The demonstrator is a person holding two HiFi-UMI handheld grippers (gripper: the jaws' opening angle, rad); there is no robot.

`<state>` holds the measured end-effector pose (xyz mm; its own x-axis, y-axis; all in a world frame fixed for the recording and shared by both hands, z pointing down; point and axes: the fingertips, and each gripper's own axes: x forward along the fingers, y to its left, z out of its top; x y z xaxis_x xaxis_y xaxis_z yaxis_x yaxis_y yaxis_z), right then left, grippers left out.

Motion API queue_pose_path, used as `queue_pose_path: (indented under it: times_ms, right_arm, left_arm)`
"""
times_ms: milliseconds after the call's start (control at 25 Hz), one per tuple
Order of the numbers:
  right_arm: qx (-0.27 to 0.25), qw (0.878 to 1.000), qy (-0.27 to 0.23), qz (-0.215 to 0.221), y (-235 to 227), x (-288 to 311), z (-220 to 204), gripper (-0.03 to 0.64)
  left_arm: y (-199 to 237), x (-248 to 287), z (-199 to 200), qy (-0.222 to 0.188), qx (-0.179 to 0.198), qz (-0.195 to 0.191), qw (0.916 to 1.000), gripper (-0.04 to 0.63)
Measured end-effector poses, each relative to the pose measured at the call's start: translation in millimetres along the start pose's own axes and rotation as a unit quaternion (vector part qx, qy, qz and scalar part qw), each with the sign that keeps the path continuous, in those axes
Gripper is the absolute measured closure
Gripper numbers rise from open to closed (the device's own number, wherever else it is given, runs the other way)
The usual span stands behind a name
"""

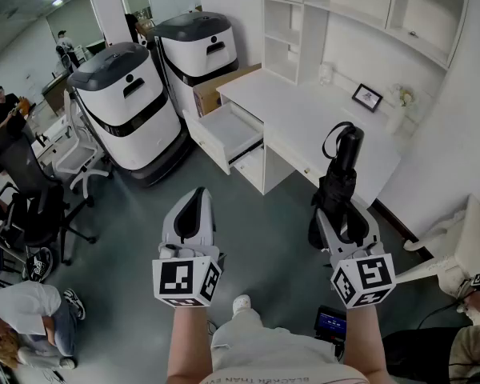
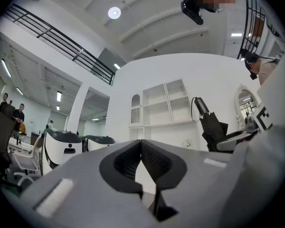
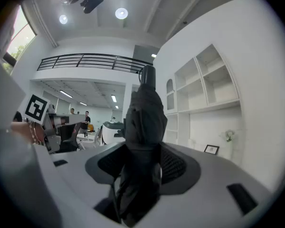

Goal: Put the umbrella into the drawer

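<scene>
My right gripper (image 1: 342, 208) is shut on a folded black umbrella (image 1: 340, 170), which stands upright with its handle and wrist loop on top. In the right gripper view the umbrella (image 3: 142, 120) fills the gap between the pads of the right gripper (image 3: 143, 152). My left gripper (image 1: 197, 193) is shut with nothing in it, and its pads meet in the left gripper view (image 2: 141, 145). There the umbrella (image 2: 211, 125) shows off to the right. The open drawer (image 1: 228, 133) juts out from the white desk (image 1: 320, 122), ahead of both grippers across the floor.
Two white-and-grey wheeled machines (image 1: 126, 106) stand left of the desk, beside a cardboard box (image 1: 218, 88). A picture frame (image 1: 367, 97) sits on the desk top under wall shelves (image 1: 348, 10). Office chairs (image 1: 32, 190) and people are at far left, and a white chair (image 1: 464, 250) at right.
</scene>
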<state>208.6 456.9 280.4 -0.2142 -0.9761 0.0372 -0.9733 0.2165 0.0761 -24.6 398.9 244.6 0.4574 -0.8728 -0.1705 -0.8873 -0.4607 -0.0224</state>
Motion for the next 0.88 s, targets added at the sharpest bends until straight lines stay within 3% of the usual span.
queue_pose_path:
  times_ms: [720,880]
  right_arm:
    - [-0.010,1.000,0.015,-0.010,31.7,116.4,5.1,0.396]
    - [-0.020,1.000,0.019,-0.005,47.7,134.5,6.1,0.396]
  left_arm:
    - [99.1,71.7,-26.0,0.013,0.000,-0.020,0.9997,0.584]
    - [129.1,74.9,-30.2,0.012,-0.010,-0.007,0.9998,0.584]
